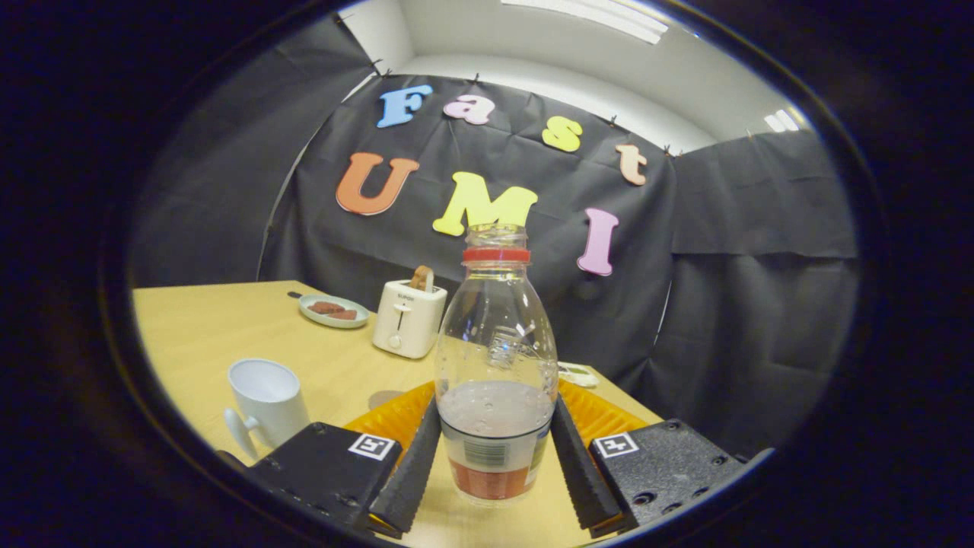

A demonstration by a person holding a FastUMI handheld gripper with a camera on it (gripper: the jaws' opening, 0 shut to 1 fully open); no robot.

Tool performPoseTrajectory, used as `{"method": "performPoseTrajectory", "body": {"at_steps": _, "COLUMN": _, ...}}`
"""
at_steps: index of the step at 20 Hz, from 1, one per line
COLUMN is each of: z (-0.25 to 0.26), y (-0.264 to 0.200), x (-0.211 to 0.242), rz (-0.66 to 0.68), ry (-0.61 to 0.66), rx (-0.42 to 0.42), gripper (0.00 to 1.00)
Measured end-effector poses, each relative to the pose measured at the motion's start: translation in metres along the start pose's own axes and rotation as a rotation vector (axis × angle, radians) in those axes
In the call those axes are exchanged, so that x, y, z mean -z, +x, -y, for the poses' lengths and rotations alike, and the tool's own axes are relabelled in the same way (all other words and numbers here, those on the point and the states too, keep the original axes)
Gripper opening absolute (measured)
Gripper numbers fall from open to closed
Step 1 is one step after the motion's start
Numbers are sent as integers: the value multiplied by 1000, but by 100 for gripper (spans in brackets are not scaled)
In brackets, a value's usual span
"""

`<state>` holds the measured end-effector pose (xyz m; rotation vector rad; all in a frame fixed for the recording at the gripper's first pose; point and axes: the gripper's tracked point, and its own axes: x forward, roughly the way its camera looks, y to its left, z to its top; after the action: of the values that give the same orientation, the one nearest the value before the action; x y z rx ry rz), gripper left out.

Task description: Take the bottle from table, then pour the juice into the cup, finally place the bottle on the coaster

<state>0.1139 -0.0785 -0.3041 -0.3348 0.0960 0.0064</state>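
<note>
A clear plastic bottle (494, 342) with a red neck ring and no cap stands upright between my fingers, reddish juice filling its lower part. My gripper (496, 417) is shut on the bottle, with both fingers (417, 464) pressing its sides near the juice line. An orange ribbed coaster (392, 417) lies on the table just behind the bottle and shows on both sides of it. A white cup (266, 399) with a handle stands to the left of the fingers, its mouth open upward.
A white toaster (407, 318) with a slice of bread in it stands beyond the cup. A plate (333, 310) with dark food lies further back left. A small flat item (578, 374) rests near the wooden table's (198, 327) right edge.
</note>
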Motion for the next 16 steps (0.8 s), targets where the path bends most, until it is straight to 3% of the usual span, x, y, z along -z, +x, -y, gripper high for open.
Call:
{"method": "performPoseTrajectory", "body": {"at_steps": 11, "z": -2, "y": 9, "x": -11, "rz": -21, "ry": -478, "rx": 83, "gripper": 80}}
{"method": "performPoseTrajectory", "body": {"at_steps": 16, "z": -11, "y": 12, "x": -9, "rz": -24, "ry": -639, "rx": 66, "gripper": 80}}
